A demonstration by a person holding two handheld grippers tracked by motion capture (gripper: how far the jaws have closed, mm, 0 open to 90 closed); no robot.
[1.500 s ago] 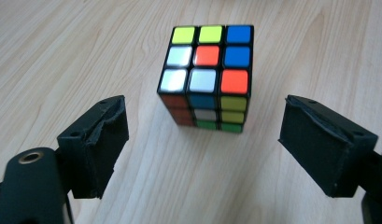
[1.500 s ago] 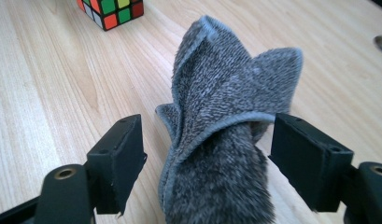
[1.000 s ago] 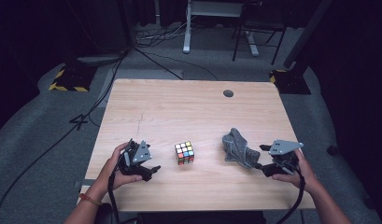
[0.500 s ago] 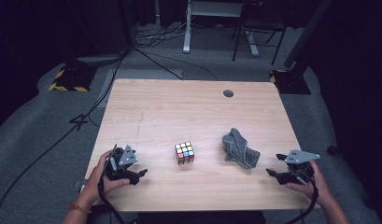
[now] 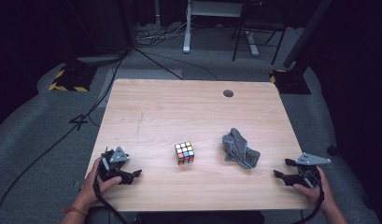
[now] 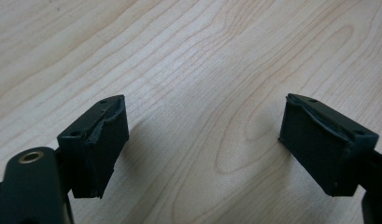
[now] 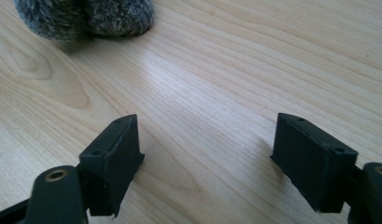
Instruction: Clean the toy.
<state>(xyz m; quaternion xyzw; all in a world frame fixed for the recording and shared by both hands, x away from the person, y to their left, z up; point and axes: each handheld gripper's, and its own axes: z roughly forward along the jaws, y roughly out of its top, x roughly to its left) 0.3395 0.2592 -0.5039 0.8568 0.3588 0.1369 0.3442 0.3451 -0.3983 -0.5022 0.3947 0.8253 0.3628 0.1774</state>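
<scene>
Both tongs released, nothing between the jaws. Left tongs [image 5: 132,175] sit low at the worktop's [image 5: 179,112] near-left corner, right tongs [image 5: 281,173] at the near-right edge; right jaws have just been opening, with only bare wood between them. Grey cloth [image 5: 240,149] lies right of centre, well apart from the right tongs; puzzle cube [image 5: 184,153] at near-centre. Risks: jaws scrape the wood if dropped lower; a flat pinch may snag one fold and drag the cloth into the cube.

Bare wooden table [image 5: 179,107]; cables [image 5: 156,42] on floor.
</scene>
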